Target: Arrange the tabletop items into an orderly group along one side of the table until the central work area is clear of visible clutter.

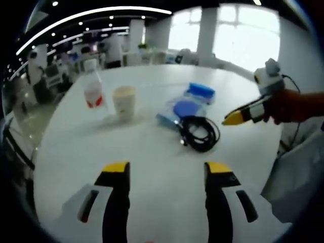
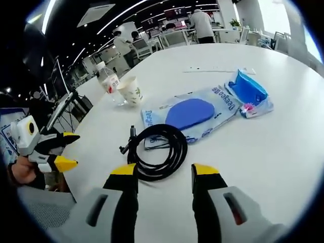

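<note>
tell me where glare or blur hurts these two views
Left gripper view: the windows blow out white, and the bottle and paper cup look soft. Right gripper view: sharper, the coiled black cable is crisp; straight ceiling lights bow with fisheye.

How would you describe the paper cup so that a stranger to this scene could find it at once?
Start at the round white table and go to its far edge, away from the coiled black cable. Two things stand there side by side: a clear bottle with a red label, and the paper cup, short, cream, open-topped and uncapped.
</note>
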Demonstrator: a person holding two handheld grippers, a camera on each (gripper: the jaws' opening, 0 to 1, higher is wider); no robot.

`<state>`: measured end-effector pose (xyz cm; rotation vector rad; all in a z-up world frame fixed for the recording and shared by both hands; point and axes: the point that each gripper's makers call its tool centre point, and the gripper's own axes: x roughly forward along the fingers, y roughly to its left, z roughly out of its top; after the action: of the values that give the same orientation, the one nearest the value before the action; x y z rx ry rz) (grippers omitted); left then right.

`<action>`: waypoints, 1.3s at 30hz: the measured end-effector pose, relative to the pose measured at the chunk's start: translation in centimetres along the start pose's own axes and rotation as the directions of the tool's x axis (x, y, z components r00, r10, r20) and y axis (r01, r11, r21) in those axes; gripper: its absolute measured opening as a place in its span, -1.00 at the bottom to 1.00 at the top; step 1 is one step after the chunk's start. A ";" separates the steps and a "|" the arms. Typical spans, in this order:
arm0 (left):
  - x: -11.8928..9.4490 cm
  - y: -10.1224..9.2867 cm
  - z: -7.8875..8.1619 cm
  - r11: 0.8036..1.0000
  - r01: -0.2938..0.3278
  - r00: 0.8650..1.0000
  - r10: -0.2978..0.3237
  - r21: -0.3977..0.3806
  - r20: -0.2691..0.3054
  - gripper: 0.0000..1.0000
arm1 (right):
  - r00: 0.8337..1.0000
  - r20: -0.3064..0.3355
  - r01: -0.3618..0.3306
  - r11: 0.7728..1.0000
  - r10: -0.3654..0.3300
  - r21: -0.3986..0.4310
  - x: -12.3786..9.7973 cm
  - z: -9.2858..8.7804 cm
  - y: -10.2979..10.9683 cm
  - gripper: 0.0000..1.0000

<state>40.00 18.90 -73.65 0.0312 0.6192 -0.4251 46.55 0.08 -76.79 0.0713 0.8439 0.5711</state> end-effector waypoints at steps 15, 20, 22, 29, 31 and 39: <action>-0.4 0.7 0.2 0.999 -0.015 1.000 0.016 -0.033 0.018 0.13 | 0.997 -0.069 0.040 0.999 -0.041 -0.013 3.5 0.2 -0.7 -0.17; -0.5 0.8 0.2 0.999 -0.019 1.000 0.019 -0.040 0.020 0.14 | 0.995 -0.089 0.049 0.998 -0.052 -0.034 4.2 -0.2 -1.0 -0.17; -0.6 0.9 0.1 0.999 -0.023 1.000 0.023 -0.039 0.017 0.16 | 0.994 -0.095 0.044 0.997 -0.049 -0.055 4.5 -0.4 -1.0 -0.17; -0.5 0.7 -0.2 0.999 -0.014 1.000 0.014 -0.040 0.007 0.19 | 0.992 -0.108 0.056 0.996 -0.064 -0.073 5.2 -0.6 -1.2 -0.18; -0.5 0.7 -0.3 0.999 -0.015 1.000 0.015 -0.036 0.004 0.19 | 0.992 -0.113 0.053 0.996 -0.062 -0.078 5.4 -0.7 -1.2 -0.19; -0.5 0.8 -0.5 0.999 -0.016 1.000 0.016 -0.049 -0.002 0.19 | 0.987 -0.122 0.083 0.985 -0.102 -0.151 5.2 -0.9 -1.8 -0.37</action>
<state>39.65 19.88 -73.79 -0.0106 0.6303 -0.3943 49.38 1.05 -81.49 -0.1393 0.9239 0.5520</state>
